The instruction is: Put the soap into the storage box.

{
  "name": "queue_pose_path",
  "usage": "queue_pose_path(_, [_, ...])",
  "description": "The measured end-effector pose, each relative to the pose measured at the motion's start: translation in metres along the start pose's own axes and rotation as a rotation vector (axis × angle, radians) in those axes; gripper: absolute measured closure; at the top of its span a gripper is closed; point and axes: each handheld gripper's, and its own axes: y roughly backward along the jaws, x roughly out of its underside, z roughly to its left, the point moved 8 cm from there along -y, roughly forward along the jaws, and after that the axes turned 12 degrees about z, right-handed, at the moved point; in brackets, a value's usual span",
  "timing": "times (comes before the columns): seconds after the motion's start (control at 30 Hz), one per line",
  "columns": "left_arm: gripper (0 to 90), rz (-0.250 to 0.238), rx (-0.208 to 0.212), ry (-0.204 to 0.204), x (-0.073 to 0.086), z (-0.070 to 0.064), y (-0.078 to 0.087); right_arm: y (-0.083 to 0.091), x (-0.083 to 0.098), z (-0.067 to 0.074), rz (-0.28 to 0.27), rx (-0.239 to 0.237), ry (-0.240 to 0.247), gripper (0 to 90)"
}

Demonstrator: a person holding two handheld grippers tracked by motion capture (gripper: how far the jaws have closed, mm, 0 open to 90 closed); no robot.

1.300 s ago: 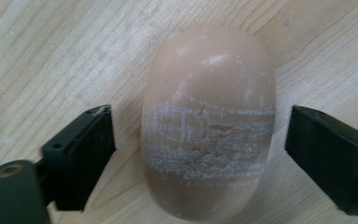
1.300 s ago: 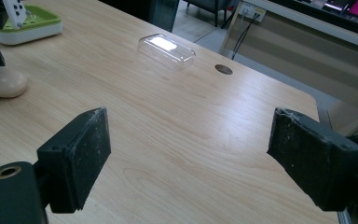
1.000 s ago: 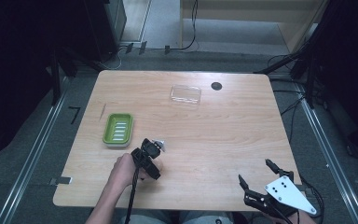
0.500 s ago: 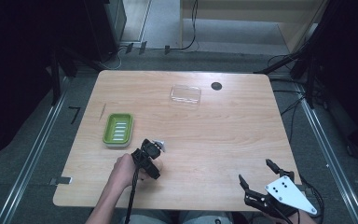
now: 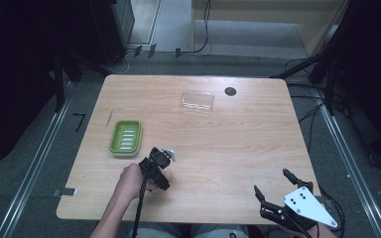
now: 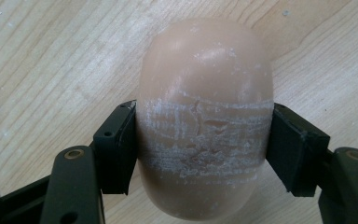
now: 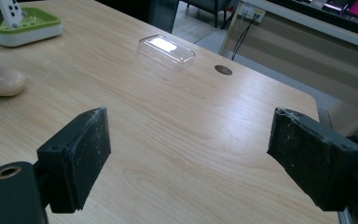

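A peach oval bar of soap [image 6: 205, 84], scuffed white across its middle, lies on the wooden table. My left gripper [image 6: 205, 140] is shut on it, one black pad pressed against each side. In the high view the left gripper [image 5: 161, 157] sits just right of the green soap dish [image 5: 114, 144], with a hand around its body and the soap [image 5: 170, 154] pale at its tip. My right gripper [image 5: 270, 180] stands open near the table's front right corner, with nothing between its pads [image 7: 81, 149]. The right gripper view has the soap [image 7: 2, 80] at its far left.
A clear plastic lid [image 5: 197, 99] lies at the back middle of the table, with a dark round hole [image 5: 230, 91] in the tabletop just right of it. The green dish [image 7: 32, 18] has a white base. Bare wood spans the table's centre and right.
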Motion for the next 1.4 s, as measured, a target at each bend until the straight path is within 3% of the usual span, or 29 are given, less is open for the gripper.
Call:
queue_pose_path(0.43, [33.4, -0.004, -0.001, 0.014, 0.009, 0.008, 0.008, 0.000, 0.000, 0.000, -0.001, 0.004, 0.001, 13.3])
queue_pose_path(0.93, [33.4, -0.022, 0.008, 0.061, 0.024, 0.025, 0.012, 0.001, 0.000, 0.000, -0.001, 0.005, 0.001, 13.3])
queue_pose_path(1.4, [33.4, -0.005, 0.025, 0.091, 0.035, 0.036, 0.013, 0.000, 0.000, 0.000, -0.001, 0.006, 0.001, 13.3])
